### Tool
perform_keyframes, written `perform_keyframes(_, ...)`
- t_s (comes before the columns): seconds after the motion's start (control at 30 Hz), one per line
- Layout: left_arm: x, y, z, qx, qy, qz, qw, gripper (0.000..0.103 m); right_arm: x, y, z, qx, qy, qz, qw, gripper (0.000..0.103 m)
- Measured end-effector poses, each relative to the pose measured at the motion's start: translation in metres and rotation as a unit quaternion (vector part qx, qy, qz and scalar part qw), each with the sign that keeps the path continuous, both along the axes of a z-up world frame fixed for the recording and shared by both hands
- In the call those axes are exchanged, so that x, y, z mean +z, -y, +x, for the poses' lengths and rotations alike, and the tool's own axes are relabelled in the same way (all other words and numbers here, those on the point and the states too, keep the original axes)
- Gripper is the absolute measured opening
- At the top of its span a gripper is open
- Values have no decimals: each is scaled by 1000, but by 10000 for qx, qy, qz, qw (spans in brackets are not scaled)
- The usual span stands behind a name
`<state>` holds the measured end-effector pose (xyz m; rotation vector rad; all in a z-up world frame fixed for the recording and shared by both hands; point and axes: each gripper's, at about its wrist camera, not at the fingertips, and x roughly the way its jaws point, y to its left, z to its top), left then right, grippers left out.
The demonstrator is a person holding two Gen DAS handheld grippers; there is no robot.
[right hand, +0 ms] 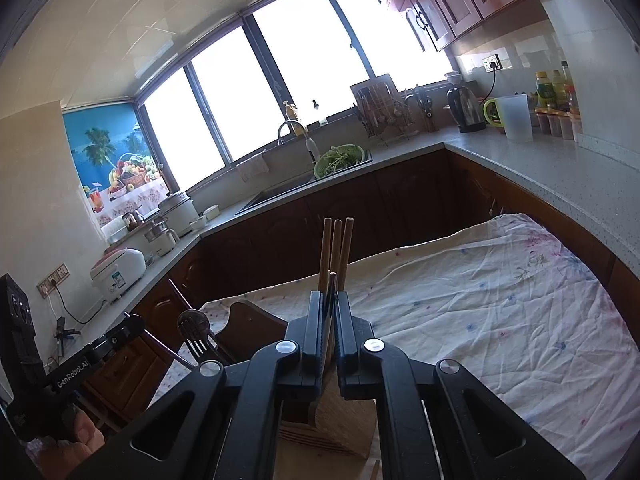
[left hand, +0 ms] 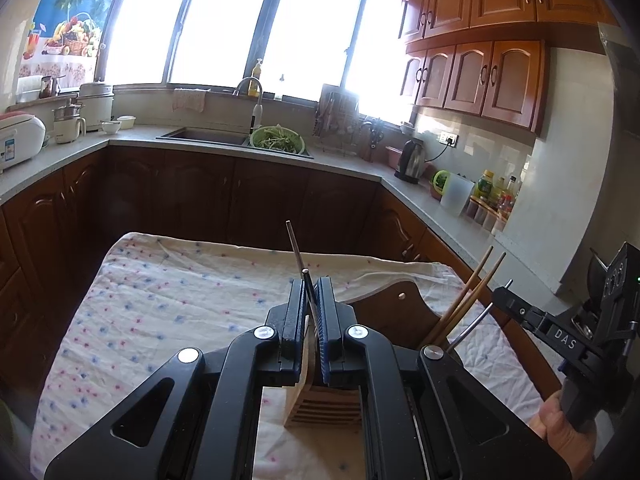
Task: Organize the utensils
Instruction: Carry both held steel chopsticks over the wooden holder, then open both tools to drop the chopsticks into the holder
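Directly beneath the left gripper (left hand: pixel 311 300), a slatted wooden utensil holder (left hand: pixel 324 408) stands on the flower-print cloth (left hand: pixel 160 300) that covers the table. The jaws are nearly closed and clamp a thin dark metal utensil handle (left hand: pixel 298 256), which rises steeply out between the pads; its lower end is hidden behind the jaws, so what kind of utensil it is cannot be told from this view. Off to the right of this gripper, wooden chopsticks (left hand: pixel 468 292) and a second metal handle (left hand: pixel 470 326) lean out of the same holder, and the right gripper (left hand: pixel 504 292) reaches in over them.

In the right wrist view, the right gripper (right hand: pixel 329 300) is likewise pinched almost shut, on a slim dark-tipped stick (right hand: pixel 331 284) that stands just in front of three upright chopsticks (right hand: pixel 338 248). The holder (right hand: pixel 340 424) sits right below its jaws. To its left, a fork (right hand: pixel 196 332) with its tines up leans beside a dark wooden board (right hand: pixel 248 320), and the left gripper (right hand: pixel 120 334) shows further out, held in a person's hand (right hand: pixel 76 440).

The step in hand looks like the dropping-in: both pieces hang over the holder, each gripped near its upper part. Next, each needs its lower end guided into a free slot, kept close to upright so it does not knock the chopsticks already standing there, and only then should the jaws ease apart. Letting go too high or tilted could tip a piece onto the cloth.
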<state>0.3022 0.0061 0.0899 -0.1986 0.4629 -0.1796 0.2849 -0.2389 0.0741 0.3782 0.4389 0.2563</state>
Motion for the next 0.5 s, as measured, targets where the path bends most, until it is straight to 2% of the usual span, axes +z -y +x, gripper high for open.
perform_keyframes(0.13,-1,-1,-1,17,-21,40,10000,6,1,1,0,10,-19,-1,10000,6)
perform_keyframes(0.27,1,0,-3,62,-94,67,9999,8,1,3,-1,19,-57,77,10000,14)
perform_keyframes(0.3,1,-1,-4,77,-112,68,9999,14,0,5,-2,7,-65,105,9999,18)
perform_keyframes(0.33,1,-2,-6,107,-121,67,9998,29,0,7,-3,-1,-64,138,9999,24)
perform_keyframes(0.37,2,-2,-8,166,-108,71,9998,39,0,8,-4,-16,-59,168,9998,29)
perform_keyframes(0.4,2,-4,-11,221,-50,70,9997,53,0,10,-6,-33,-40,207,9998,41)
perform_keyframes(0.43,3,-5,-15,261,5,74,9996,56,0,12,-9,-44,-8,252,9997,50)
perform_keyframes(0.5,4,-6,-18,309,-10,129,9994,59,2,15,-14,-66,68,312,9995,57)
